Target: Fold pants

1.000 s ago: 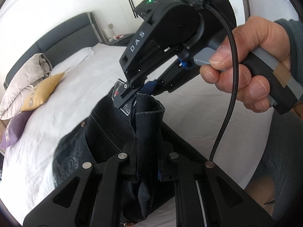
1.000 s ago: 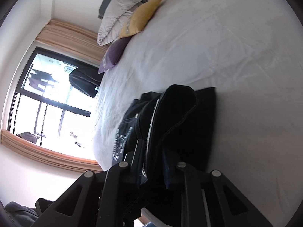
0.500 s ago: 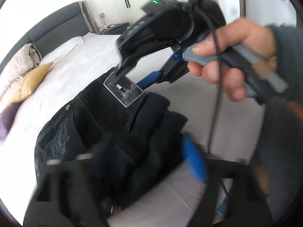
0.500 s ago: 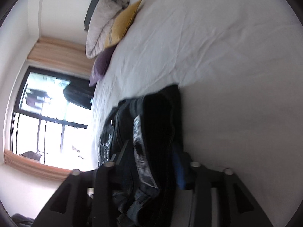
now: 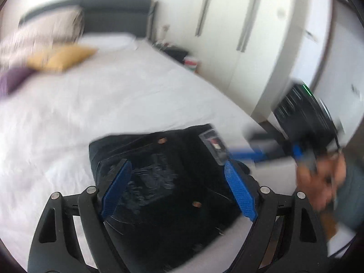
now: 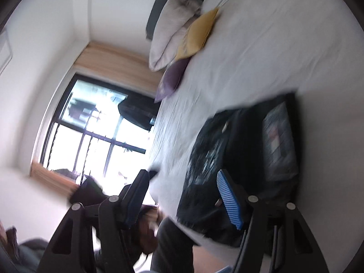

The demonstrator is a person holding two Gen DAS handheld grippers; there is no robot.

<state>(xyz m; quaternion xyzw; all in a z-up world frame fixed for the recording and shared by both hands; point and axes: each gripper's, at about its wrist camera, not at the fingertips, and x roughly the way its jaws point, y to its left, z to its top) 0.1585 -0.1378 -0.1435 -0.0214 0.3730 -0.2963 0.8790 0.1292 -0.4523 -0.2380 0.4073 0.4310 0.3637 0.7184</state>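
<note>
Pants: one dark denim pair, folded into a compact bundle, lying on the white bed near its lower edge; lower centre of the left view, right of centre in the right view.
Label patch: one pale waistband patch facing up, at the bundle's right end.
Rivets: two copper ones seen on the denim.
Left tongs: spread wide, grasping nothing, blue pads framing the bundle at bottom centre.
Right tongs: released, parted wide, empty; blurred at right of the left view, held by one hand.
Pillows: three at upper left, one grey, one yellow, one purple.
Window: one, dark-framed, at left of the right view.
Wardrobe: white doors, upper right of the left view.
</note>
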